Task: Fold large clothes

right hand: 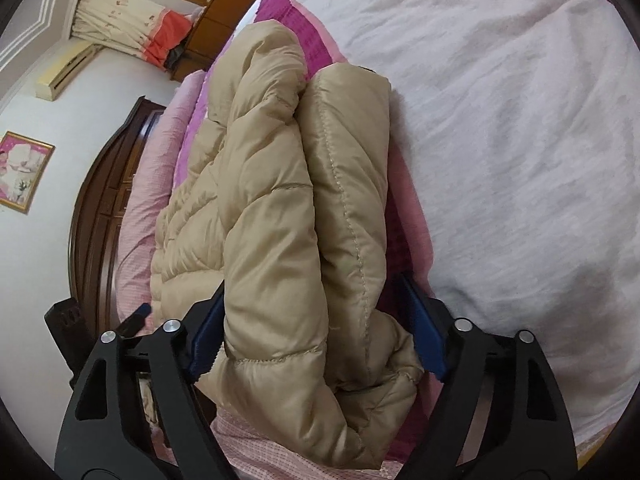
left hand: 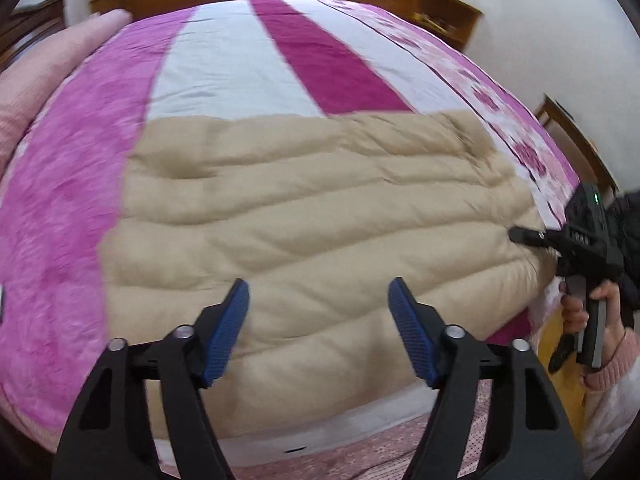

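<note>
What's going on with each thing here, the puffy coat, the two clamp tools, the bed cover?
Beige padded coat: folded, lying flat on the bed.
Left gripper: open, above the coat, holding nothing.
Right gripper: fingers either side of the coat's thick edge; grip unclear.
Striped bedspread: spread flat, lightly creased.

My left claw (left hand: pixel 319 330) had matte black arms with cut-out slots, round silver pivot screws and ribbed blue pads (left hand: pixel 227 334); my right claw (right hand: pixel 316 336) was built the same. From the left camera I saw its black body with a small green light, held by my bare-skinned right hand (left hand: pixel 588 312) in a pink knit cuff.
</note>
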Available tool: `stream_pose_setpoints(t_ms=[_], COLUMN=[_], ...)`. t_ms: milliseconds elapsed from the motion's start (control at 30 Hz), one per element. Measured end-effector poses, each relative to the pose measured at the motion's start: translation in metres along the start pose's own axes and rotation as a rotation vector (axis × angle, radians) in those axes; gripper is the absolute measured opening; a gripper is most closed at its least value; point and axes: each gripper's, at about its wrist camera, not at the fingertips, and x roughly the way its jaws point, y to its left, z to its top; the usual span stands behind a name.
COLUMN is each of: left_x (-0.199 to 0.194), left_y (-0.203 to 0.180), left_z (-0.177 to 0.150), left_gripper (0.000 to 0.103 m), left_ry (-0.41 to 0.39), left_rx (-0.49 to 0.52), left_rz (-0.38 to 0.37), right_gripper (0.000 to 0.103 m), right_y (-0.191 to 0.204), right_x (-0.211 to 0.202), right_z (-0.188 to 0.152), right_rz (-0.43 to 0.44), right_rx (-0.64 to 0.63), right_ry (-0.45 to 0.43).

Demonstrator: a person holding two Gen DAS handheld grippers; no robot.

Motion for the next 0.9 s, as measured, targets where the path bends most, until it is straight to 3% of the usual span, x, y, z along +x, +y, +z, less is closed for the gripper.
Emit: stream_pose_setpoints(t_ms=[100,267,500,667,900], left_x=[0.017,0.045,0.066,0.069,0.046], left_y=[-0.017,-0.026,-0.029,-0.028,-0.024], left_z=[-0.003,-0.010,-0.014,-0.014,-0.018], left_gripper=[0.052,0.050,0.050,0.050,0.049], left_ry=[0.042,0.089,0.121,0.119,0.101], left_rx=[0.038,0.069,0.094,0.101,0.107], left_rz=[-0.036,-0.012,0.016,0.022,0.036], right_gripper=[0.060,0.040,0.033,0.031,0.031], right_y=[-0.003,0.010,0.072,0.121,0.163], right_x=[-0.004,-0.021,-0.047,-0.044,-0.037], right_z=[-0.002,-0.004,-0.011,-0.024,-0.037], right_rz=[0.047,0.075,0.091,0.106,0.015], right_rx=[0.020,-0.016,-0.159,-0.268,-0.391], right_ry=[0.003,-0.014,-0.029,-0.015,-0.009])
